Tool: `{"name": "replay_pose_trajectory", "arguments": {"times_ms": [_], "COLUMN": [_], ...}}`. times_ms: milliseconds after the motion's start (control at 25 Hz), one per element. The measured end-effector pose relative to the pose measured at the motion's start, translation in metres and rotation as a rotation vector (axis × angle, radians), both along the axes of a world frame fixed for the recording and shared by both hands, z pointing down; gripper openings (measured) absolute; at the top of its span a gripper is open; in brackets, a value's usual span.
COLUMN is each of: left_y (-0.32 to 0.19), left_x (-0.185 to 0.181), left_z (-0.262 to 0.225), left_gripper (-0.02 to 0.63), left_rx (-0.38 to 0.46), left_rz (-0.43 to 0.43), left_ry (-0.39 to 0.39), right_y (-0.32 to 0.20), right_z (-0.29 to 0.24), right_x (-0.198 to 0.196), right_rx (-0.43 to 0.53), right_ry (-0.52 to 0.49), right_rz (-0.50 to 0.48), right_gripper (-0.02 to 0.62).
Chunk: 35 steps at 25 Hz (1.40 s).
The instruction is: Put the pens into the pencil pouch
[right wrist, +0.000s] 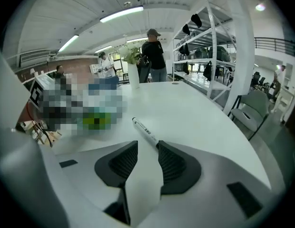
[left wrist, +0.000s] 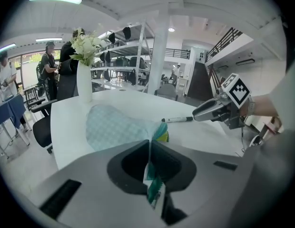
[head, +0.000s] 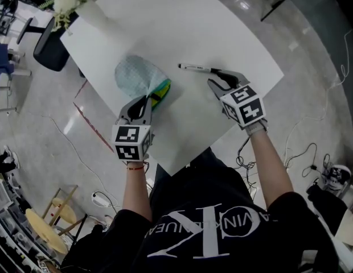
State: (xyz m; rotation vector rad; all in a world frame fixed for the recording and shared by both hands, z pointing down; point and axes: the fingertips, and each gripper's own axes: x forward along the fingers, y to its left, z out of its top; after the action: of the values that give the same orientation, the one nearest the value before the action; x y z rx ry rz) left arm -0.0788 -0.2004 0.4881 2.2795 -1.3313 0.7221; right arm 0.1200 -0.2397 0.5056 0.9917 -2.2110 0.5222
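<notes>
A light blue checked pencil pouch (head: 136, 75) with a green and yellow end lies on the white table (head: 182, 21). My left gripper (head: 143, 102) is shut on the pouch's near edge; in the left gripper view the fabric (left wrist: 114, 127) is pinched between the jaws (left wrist: 150, 144). A white pen (head: 196, 68) with a black end lies to the right of the pouch. My right gripper (head: 217, 78) is open, and the pen's near end (right wrist: 145, 131) lies just at the mouth of its jaws (right wrist: 147, 146), with the pads not pressing on it. The pen (left wrist: 178, 119) and the right gripper (left wrist: 209, 110) also show in the left gripper view.
A white vase of white flowers (head: 68, 4) stands at the table's far left corner (left wrist: 84, 80). A dark chair (head: 51, 47) is beside that corner. Several people stand beyond the table near shelving (right wrist: 154, 56). Cables lie on the floor at the right (head: 313, 152).
</notes>
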Motion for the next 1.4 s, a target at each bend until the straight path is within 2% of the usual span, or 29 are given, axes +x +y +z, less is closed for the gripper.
{"name": "replay_pose_trajectory", "arguments": {"times_ms": [360, 760, 1400], "left_y": [-0.003, -0.003, 0.004], "left_x": [0.000, -0.007, -0.003], "left_z": [0.005, 0.009, 0.013], "left_gripper": [0.018, 0.018, 0.018], "left_rx": [-0.007, -0.010, -0.019], "left_rz": [-0.058, -0.108, -0.111], "left_ry": [-0.003, -0.002, 0.016], "right_y": [-0.020, -0.025, -0.010], "right_z": [0.022, 0.038, 0.035], "right_x": [0.015, 0.007, 0.001], "right_rx": [0.023, -0.075, -0.017], "right_ry": [0.155, 0.122, 0.127], "right_rz": [-0.146, -0.229, -0.310], "right_gripper": [0.169, 0.139, 0.083]}}
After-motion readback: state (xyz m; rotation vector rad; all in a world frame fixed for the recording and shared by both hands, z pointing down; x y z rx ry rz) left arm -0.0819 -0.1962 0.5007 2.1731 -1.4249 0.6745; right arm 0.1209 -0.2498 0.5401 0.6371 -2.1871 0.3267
